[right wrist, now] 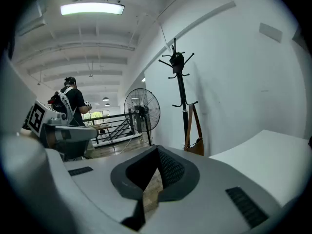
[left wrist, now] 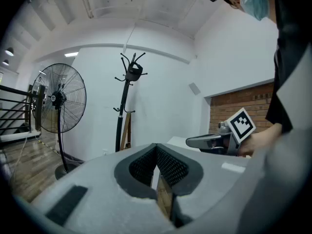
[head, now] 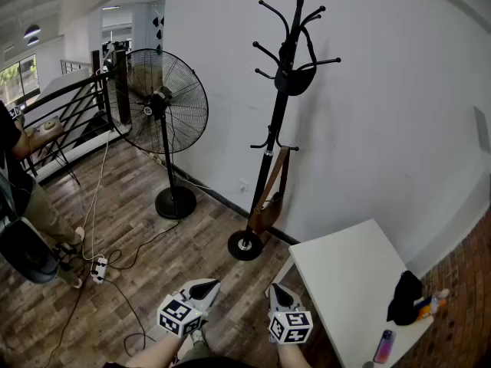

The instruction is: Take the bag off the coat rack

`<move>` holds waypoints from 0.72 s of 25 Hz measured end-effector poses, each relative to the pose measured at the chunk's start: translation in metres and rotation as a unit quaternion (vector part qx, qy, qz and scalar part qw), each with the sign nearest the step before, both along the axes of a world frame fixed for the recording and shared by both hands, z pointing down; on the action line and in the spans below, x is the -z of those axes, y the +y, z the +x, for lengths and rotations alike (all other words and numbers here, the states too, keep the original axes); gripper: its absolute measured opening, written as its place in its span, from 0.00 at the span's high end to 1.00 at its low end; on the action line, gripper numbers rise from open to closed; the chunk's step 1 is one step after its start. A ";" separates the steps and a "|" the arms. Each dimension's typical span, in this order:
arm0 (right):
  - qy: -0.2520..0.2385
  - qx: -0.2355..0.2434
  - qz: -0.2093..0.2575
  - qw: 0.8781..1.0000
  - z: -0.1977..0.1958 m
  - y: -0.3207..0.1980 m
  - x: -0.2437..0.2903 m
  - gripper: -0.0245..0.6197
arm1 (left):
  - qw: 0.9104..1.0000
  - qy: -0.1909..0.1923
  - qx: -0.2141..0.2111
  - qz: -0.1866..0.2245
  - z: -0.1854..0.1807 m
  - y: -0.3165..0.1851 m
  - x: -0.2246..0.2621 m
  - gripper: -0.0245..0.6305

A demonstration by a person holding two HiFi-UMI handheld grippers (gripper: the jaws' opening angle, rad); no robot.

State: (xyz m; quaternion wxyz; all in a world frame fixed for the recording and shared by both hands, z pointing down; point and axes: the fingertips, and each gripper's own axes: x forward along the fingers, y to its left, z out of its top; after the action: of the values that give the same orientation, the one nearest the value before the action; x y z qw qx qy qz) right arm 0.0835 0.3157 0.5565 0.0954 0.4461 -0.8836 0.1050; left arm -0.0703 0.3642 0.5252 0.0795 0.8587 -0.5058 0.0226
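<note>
A black coat rack (head: 278, 121) stands against the white wall. From a low hook a brown bag (head: 269, 202) hangs by its strap, close to the pole. A small black item (head: 295, 80) hangs near the top. My left gripper (head: 207, 286) and right gripper (head: 277, 290) are held low near the bottom edge, side by side and well short of the rack. Both are shut with nothing in them. The left gripper view shows the rack (left wrist: 125, 106) and bag (left wrist: 127, 131) far beyond the closed jaws. In the right gripper view the bag (right wrist: 194, 141) hangs right of the pole (right wrist: 182, 101).
A tall pedestal fan (head: 163, 112) stands left of the rack, with cables and a power strip (head: 99, 267) on the wooden floor. A white table (head: 349, 274) at the right carries a black item (head: 404, 297) and a purple bottle (head: 383, 346). A person (head: 23, 198) stands far left by a railing.
</note>
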 end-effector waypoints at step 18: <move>-0.001 -0.029 -0.010 1.000 -0.042 -0.059 -0.010 0.96 | 0.999 0.009 -0.041 -0.014 -0.034 -0.060 -0.028 0.95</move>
State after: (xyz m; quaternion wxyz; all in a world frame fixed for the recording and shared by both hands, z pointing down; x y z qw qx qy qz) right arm 0.0413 0.2568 0.5662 0.0954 0.4708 -0.8692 0.1171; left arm -0.1046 0.3047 0.5530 0.0950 0.8775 -0.4693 0.0248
